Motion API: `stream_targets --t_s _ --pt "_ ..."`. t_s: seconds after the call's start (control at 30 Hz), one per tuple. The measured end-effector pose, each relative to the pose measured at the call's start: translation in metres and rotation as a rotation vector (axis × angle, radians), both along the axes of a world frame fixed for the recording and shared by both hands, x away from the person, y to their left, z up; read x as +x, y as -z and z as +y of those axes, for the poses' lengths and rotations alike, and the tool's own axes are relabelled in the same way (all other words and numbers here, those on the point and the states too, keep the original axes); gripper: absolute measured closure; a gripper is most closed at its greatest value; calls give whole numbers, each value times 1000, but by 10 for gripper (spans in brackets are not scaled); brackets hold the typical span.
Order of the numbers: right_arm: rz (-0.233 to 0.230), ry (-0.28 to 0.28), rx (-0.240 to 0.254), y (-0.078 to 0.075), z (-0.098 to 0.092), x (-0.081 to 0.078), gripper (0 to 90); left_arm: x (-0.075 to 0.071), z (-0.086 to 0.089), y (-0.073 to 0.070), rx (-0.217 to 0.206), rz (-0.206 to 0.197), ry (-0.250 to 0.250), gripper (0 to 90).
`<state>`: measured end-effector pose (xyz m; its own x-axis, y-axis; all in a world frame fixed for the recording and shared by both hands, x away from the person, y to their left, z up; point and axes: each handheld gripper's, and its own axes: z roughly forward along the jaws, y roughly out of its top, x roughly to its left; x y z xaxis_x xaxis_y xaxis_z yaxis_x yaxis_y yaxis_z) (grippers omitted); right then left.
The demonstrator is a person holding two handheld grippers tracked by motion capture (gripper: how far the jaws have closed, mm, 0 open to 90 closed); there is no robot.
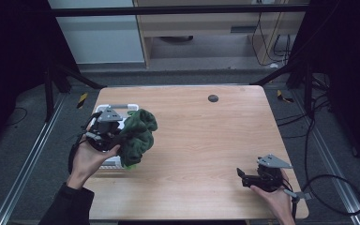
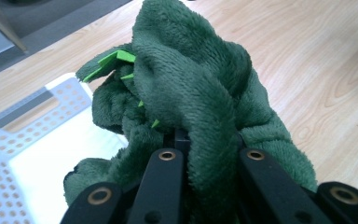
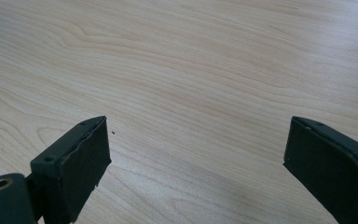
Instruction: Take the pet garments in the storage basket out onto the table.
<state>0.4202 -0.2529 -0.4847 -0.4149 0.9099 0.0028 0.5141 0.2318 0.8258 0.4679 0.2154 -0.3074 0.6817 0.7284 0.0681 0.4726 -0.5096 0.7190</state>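
Green fleece cloth point(image 2: 200, 98) bunches in the tightly closed left claw point(image 1: 122, 135), held just above the white basket point(image 1: 114, 161) at the surface's point(image 1: 206, 140) left edge — the pick-up looks done, the set-down remains — while the right claw point(image 1: 242, 177) rests spread and empty.

High view sits above the near edge of the table point(image 1: 206, 140), looking forward and down — the whole top in frame, floor beyond. The left gripper view rides close behind its fingers point(image 2: 165, 182), nose-to-nose with the green cloth point(image 2: 191, 93), also seen from above at the table's left. The right gripper view skims low over bare wood — the same tabletop.
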Motion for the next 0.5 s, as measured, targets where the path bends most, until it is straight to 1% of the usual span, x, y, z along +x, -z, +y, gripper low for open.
stream_targets --t_s 0.2,0.27,0.33,0.5 --pt "-6 4 -2 0 -1 0 68 0 -17 3 13 6 40 837" --pt "-11 5 -5 -1 -1 0 68 0 -23 4 22 11 56 837" --pt "-9 8 3 -2 -1 0 67 0 -28 5 31 15 72 837" --pt "-20 9 -6 -2 -2 0 67 1 -39 9 44 24 93 837"
